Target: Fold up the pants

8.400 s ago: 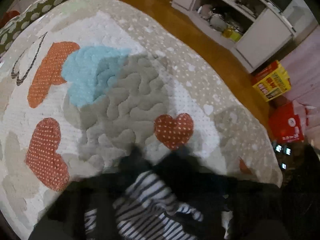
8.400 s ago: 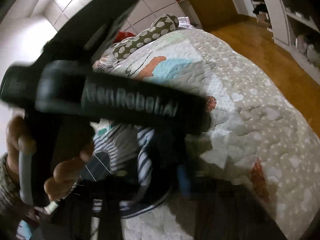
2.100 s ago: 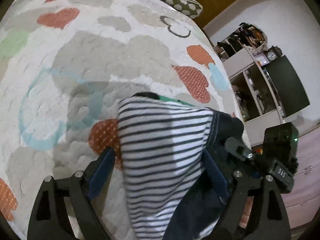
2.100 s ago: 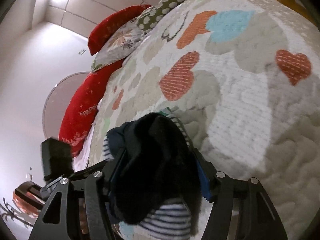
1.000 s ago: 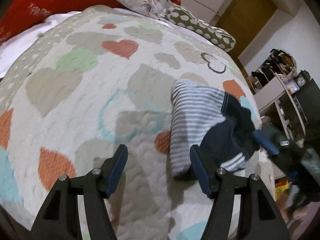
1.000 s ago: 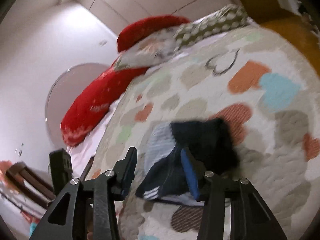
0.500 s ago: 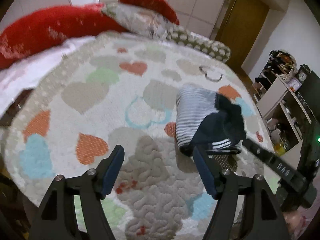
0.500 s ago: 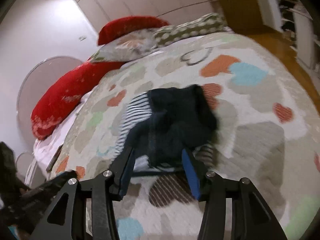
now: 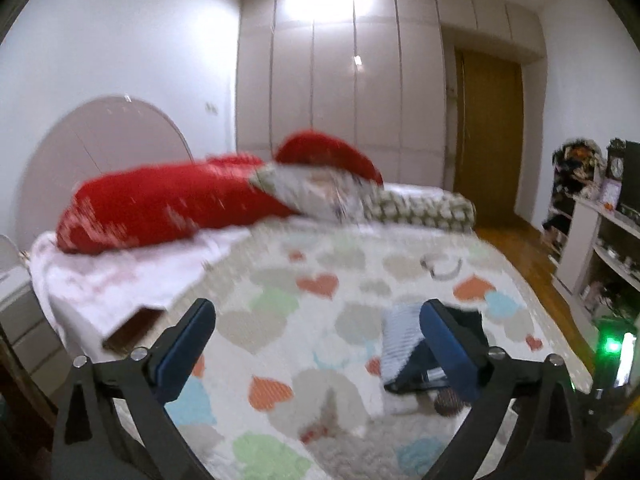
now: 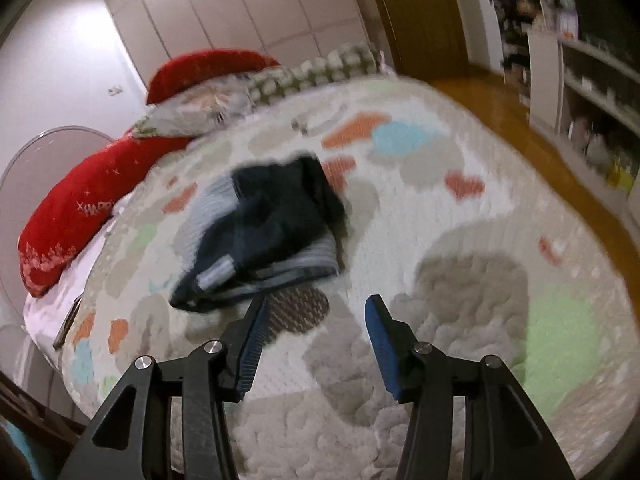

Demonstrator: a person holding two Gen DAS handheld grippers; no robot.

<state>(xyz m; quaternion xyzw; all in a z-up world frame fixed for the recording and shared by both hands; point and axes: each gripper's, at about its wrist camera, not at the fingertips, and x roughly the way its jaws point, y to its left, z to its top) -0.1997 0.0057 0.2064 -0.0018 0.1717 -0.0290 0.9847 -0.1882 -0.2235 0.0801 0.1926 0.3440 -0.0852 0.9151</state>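
The folded pants (image 10: pixel 268 232), dark navy with a grey-and-white striped side, lie in a compact bundle on the heart-patterned quilt (image 10: pixel 460 320). In the left wrist view the pants (image 9: pixel 404 348) sit on the right part of the bed, partly behind the right finger. My left gripper (image 9: pixel 316 344) is open and empty, held back from the bed. My right gripper (image 10: pixel 316 320) is open and empty, just in front of the bundle and apart from it.
Red pillows (image 9: pixel 168 208) and a patterned pillow (image 9: pixel 320 192) lie at the head of the bed. A spotted bolster (image 9: pixel 424 204) lies by them. Shelving (image 9: pixel 600 248) stands to the right across a wooden floor (image 10: pixel 520 128). A wooden door (image 9: pixel 488 132) is behind.
Both grippers have let go of the pants and pulled back and up from the bed. The bundle stays put on the quilt and looks smaller in both views.
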